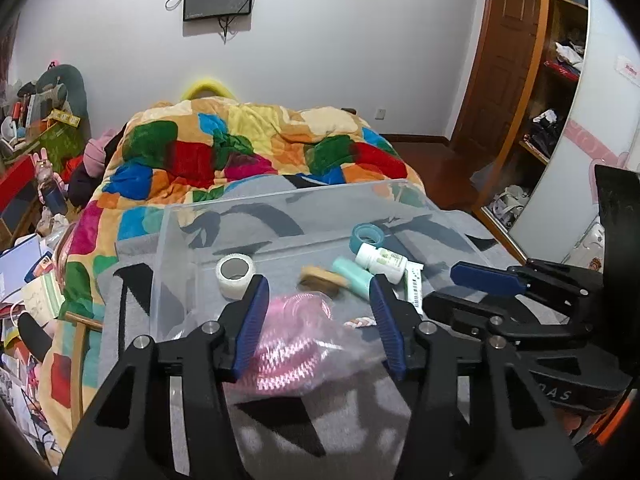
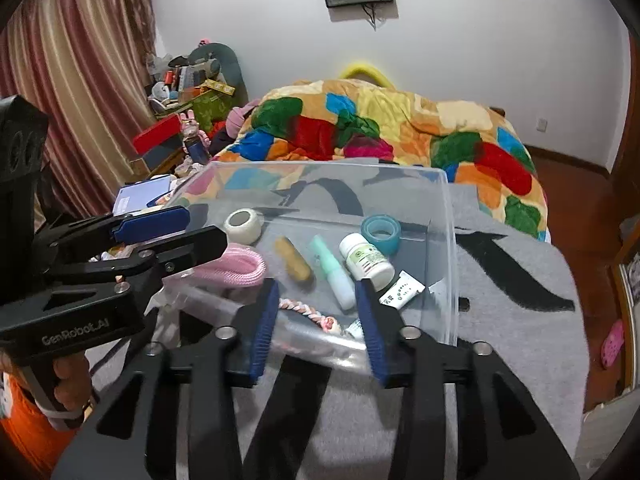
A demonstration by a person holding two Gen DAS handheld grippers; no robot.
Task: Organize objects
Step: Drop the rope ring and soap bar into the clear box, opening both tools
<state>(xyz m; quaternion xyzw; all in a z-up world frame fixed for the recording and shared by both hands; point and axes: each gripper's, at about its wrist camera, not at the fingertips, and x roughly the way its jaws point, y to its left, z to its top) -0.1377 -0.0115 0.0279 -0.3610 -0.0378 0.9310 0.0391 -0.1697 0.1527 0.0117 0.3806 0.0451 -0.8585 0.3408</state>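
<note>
A clear plastic bin sits on a grey blanket on the bed. Inside lie a white tape roll, a teal tape roll, a white pill bottle, a mint tube, a tan piece, a white sachet, a braided cord and a pink netted item. My left gripper is open over the pink item at the bin's near edge. My right gripper is open at the near wall.
A colourful quilt covers the bed behind the bin. Clutter and boxes pile up at the left. A wardrobe with shelves stands at the right. Each gripper shows in the other's view, the right gripper and the left gripper.
</note>
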